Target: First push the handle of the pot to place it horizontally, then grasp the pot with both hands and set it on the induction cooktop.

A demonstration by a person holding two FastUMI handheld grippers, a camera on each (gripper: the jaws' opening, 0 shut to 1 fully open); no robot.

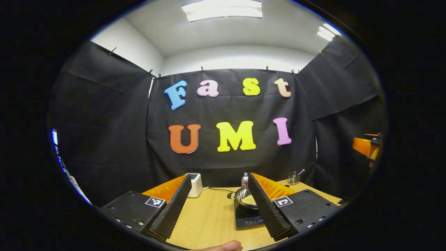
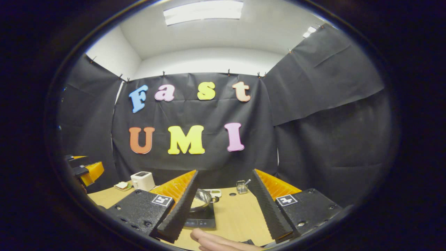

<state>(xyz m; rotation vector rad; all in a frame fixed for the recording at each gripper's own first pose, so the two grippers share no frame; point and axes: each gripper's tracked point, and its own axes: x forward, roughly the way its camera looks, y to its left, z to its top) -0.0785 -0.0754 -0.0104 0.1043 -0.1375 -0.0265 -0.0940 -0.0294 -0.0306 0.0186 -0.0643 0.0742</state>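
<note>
Here, you hold both grippers raised and level above a pale wooden bench (image 1: 212, 216), each with its fingers spread wide and holding nothing. In the left gripper view, the left gripper (image 1: 221, 204) frames the bench, and the pot (image 1: 247, 199) sits at about 2 o'clock from centre, just behind the right-hand finger, already resting on the dark induction cooktop (image 1: 248, 219). In the right gripper view, the right gripper (image 2: 223, 204) shows the same pot (image 2: 200, 200) at about 10 o'clock, tucked against its left-hand finger. The pot seems to hold pale grains, so a careless nudge on your way out could tip it or slide it off the cooktop, and a finger swinging low could catch its rim. The pot's handle is hard to make out; a finger covers part of the pot in each view, so I cannot tell which way the handle lies. A white toaster (image 1: 195, 184), a small bottle (image 1: 245, 179) and a utensil holder (image 1: 293, 178) stand at the far edge of the bench. A hand (image 2: 223, 242) is cut off at 6 o'clock.
</note>
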